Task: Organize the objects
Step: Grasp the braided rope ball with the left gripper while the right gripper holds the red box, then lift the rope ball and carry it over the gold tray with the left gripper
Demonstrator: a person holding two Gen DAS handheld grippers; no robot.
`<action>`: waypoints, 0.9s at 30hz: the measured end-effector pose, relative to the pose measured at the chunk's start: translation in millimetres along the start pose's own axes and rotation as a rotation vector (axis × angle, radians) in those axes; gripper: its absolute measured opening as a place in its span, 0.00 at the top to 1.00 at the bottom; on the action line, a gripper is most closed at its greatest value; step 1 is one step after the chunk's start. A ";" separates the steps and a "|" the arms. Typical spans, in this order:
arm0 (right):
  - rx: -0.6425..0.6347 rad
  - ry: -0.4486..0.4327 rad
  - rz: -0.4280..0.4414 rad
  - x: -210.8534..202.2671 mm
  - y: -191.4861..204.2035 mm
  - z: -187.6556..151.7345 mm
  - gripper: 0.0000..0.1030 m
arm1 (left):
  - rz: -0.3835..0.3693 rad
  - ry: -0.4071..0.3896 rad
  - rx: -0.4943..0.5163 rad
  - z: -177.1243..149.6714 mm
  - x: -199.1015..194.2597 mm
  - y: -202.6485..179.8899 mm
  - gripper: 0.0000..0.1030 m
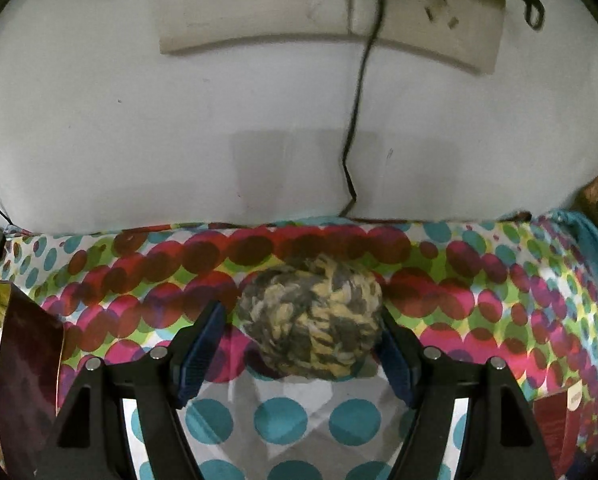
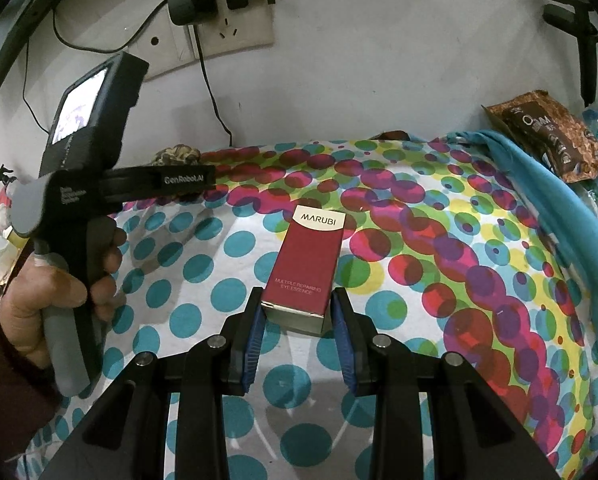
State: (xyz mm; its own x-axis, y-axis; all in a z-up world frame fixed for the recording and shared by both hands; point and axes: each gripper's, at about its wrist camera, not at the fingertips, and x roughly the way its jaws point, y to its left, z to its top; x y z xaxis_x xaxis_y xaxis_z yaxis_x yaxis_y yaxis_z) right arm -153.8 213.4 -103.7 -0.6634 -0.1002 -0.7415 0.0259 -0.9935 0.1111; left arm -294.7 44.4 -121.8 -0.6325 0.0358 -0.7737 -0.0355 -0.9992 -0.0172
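so the rope ball [image 1: 309,320] is the thing in play on the left side; it's a knotted yellow-and-grey ball sitting on the polka-dot sheet [image 1: 479,280], up near the wall at 12 o'clock from the left gripper [image 1: 303,340]; the jaws are spread wide with the ball between them; the pad at 3 o'clock looks right against it, the one at 9 o'clock shows a sliver of gap, so I'd call it not squeezed yet; my read is this is the reach-and-grab step, and next it needs to close evenly on that squishy, lumpy surface without rolling it into the wall; meanwhile the right gripper [image 2: 297,320] is clamped on the near end of a red MARUBI eye essence box [image 2: 307,264] lying flat mid-sheet, label up, long axis pointing to 12; a brown snack packet [image 2: 547,140] sits off at 2 o'clock, and the person's hand [image 2: 55,280] holding the other tool is at 9.
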 end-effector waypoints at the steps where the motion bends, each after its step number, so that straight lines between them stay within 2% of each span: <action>1: -0.002 -0.002 -0.001 -0.9 0.1 -0.3 0.70 | -0.009 0.005 -0.005 0.4 1.3 1.8 0.28; 8: 0.001 0.010 -0.005 -1.0 -0.4 -0.4 0.70 | -0.017 0.014 0.002 1.8 3.0 4.0 0.29; 10: 0.001 0.012 -0.005 -0.3 -0.1 -0.1 0.70 | -0.031 0.005 0.009 1.8 0.7 4.0 0.42; 11: 0.001 0.016 -0.004 0.8 0.3 0.1 0.70 | -0.024 0.003 0.011 1.8 0.2 3.8 0.43; 17: 0.004 0.022 -0.010 2.9 1.7 1.2 0.70 | -0.016 0.003 0.012 2.4 -1.4 3.9 0.44; 27: 0.007 0.026 -0.016 3.4 0.1 1.1 0.70 | 0.062 -0.042 0.003 3.6 -9.9 -0.3 0.44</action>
State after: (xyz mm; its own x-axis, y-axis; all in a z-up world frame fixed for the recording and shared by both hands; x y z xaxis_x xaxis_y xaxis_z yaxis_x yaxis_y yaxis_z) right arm -156.8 213.0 -105.5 -0.6438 -0.0859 -0.7604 0.0105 -0.9946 0.1034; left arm -291.2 44.4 -111.9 -0.6655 -0.0250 -0.7460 0.0024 -0.9995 0.0314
